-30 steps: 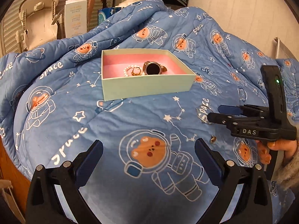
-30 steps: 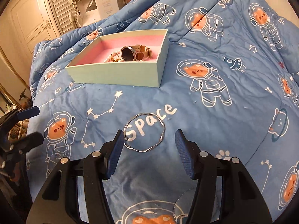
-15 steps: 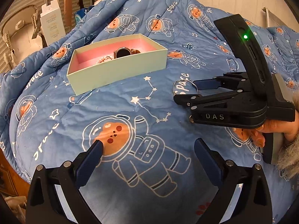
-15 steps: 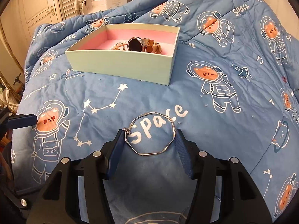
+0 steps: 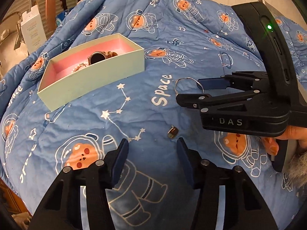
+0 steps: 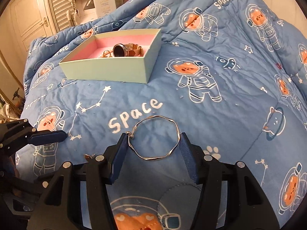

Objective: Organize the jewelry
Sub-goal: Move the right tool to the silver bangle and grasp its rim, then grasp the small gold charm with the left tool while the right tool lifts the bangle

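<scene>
The thin wavy silver wire bangle [image 6: 156, 138] sits pinched across its width in the right hand-held gripper [image 6: 153, 149], over the blue space-print quilt [image 6: 220, 115]. Looks light, springy and slippery, so go gentle. The left hand-held gripper [image 5: 151, 153] is closing, nothing between its fingers, a small gold ring [image 5: 172, 131] just ahead.

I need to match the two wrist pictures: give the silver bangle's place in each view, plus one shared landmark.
Left wrist: silver bangle right of centre, in the right gripper.
Right wrist: low centre, between that gripper's fingers.
Shared landmark: the mint box.
</scene>
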`<action>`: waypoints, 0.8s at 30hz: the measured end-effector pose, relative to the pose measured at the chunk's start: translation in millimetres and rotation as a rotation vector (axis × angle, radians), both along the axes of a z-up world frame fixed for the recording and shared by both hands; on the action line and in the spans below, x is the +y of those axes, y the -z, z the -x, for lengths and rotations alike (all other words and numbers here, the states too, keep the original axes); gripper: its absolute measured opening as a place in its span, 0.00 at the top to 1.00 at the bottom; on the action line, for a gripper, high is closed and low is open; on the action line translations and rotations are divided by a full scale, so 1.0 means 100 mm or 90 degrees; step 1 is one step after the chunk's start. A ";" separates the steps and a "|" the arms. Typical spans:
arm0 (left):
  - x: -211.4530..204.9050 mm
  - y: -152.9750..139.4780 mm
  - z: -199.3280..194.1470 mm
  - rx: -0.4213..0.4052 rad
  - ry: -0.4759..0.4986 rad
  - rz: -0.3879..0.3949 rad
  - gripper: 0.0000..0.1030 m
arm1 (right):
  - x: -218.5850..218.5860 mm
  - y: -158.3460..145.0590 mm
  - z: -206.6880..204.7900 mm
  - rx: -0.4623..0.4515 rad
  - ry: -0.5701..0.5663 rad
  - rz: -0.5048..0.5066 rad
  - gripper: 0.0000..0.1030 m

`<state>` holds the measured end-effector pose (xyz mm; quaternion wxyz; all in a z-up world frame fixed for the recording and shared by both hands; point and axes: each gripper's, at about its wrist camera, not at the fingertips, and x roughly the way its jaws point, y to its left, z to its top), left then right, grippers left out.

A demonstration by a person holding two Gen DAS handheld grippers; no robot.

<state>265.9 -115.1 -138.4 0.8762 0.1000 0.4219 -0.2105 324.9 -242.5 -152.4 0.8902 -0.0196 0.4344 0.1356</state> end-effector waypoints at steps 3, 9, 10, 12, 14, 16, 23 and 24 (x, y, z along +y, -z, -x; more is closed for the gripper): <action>-0.10 0.02 -0.05 0.006 0.014 0.000 0.54 | -0.09 0.02 0.05 0.005 0.013 -0.007 0.46; -0.22 0.05 -0.11 0.019 0.021 0.002 0.76 | -0.16 0.04 0.11 0.006 0.033 -0.017 0.46; -0.22 0.05 -0.11 0.018 0.019 0.002 0.78 | -0.16 0.04 0.12 0.006 0.034 -0.016 0.46; -0.23 0.06 -0.10 0.017 0.020 0.002 0.84 | -0.14 0.04 0.13 0.005 0.034 -0.011 0.46; -0.23 0.06 -0.08 0.019 0.021 0.006 0.87 | -0.13 0.05 0.13 0.003 0.035 -0.005 0.46; -0.21 0.06 -0.09 0.021 0.019 0.013 0.89 | -0.13 0.05 0.13 0.004 0.038 -0.005 0.46; -0.09 0.03 -0.05 0.025 0.013 0.032 0.91 | -0.10 0.04 0.19 0.000 0.043 -0.003 0.46; -0.07 0.02 -0.04 0.026 0.011 0.036 0.91 | -0.09 0.04 0.20 -0.002 0.041 0.000 0.46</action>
